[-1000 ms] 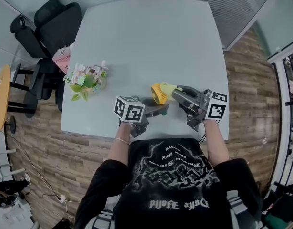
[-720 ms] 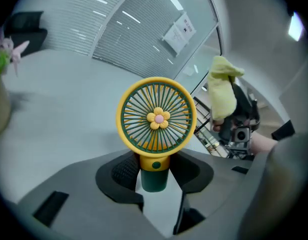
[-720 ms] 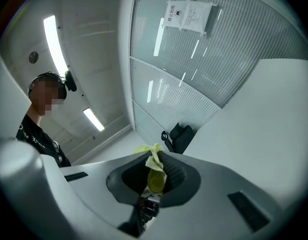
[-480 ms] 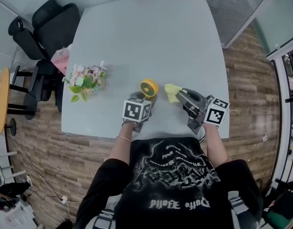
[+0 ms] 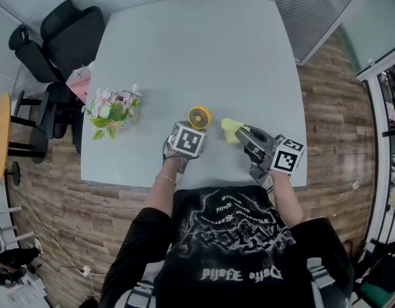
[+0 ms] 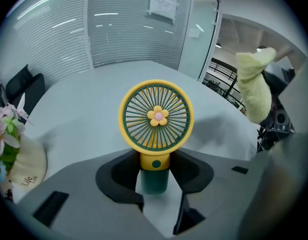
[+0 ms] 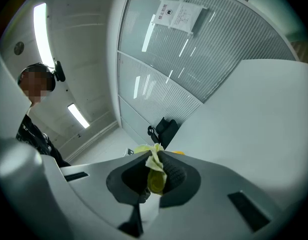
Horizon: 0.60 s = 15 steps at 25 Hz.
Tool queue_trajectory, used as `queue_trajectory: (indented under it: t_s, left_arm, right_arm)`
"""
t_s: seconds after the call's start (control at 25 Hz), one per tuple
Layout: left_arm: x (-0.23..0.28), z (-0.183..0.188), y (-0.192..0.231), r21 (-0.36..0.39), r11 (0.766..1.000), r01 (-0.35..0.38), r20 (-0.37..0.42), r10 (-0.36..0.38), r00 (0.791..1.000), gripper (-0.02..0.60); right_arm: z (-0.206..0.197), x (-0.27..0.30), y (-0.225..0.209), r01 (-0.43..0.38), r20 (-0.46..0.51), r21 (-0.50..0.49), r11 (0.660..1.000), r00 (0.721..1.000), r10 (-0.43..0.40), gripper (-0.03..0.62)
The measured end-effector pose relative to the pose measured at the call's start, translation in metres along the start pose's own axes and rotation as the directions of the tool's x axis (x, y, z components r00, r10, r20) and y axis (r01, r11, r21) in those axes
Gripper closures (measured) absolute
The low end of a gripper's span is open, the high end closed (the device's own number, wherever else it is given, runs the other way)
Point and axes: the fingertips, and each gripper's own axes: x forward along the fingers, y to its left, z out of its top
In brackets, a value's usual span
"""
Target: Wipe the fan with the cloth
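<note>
Flowers (image 5: 112,110) sit at the table's (image 5: 197,43) left edge. Near the front edge, the left gripper (image 5: 194,128) clamps the fan (image 5: 199,117) by its handle. Just right, the right gripper (image 5: 242,133) pinches the cloth (image 5: 230,127). The far half is open.

The pale grey tabletop (image 5: 197,56) has a bunch of pink and white flowers (image 5: 114,111) near its 8 o'clock edge.

Office. A black swivel chair (image 5: 72,27) is standing left of a white table (image 5: 197,50). Striped glass partitions (image 6: 128,29) are lining the far side.
</note>
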Motion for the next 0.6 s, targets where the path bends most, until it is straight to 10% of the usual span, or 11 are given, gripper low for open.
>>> queue_trajectory:
  t_s: [0.6]
  left_arm:
    - [0.029,0.004,-0.005,0.180,0.982,0.064,-0.149,-0.037,0.988,0.383]
  right_arm:
    - [-0.011,-0.004,-0.010,0.047,-0.008,0.026,0.999,0.999,-0.047,0.566]
